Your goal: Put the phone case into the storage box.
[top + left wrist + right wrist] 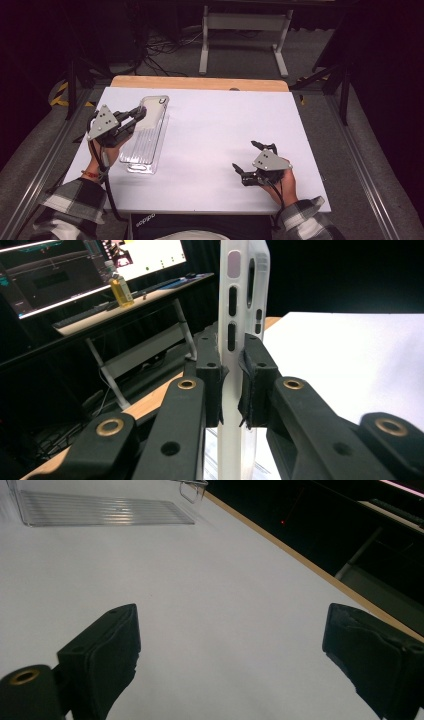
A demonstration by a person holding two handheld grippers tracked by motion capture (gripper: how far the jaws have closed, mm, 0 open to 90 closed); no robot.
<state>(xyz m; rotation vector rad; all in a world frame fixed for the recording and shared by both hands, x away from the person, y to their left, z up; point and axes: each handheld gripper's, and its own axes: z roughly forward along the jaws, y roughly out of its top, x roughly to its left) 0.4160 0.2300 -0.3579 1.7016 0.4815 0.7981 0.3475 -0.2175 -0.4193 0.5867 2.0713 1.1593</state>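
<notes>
A clear phone case [153, 113] is pinched by its side wall in the left gripper [232, 385] above a ribbed clear tray [142, 147], at the table's [225, 125] left. It is judged light, flexible and slippery; the edge gives purchase. The right gripper [248, 159] is held wide apart, empty.

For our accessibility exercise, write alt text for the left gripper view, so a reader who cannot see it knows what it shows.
Two black jaws are shut on the edge of a clear phone case, which stands upright between them with its button cut-outs facing the camera. To the right lies a white table; to the left, a yellow bottle stands on a desk below monitors.
</notes>
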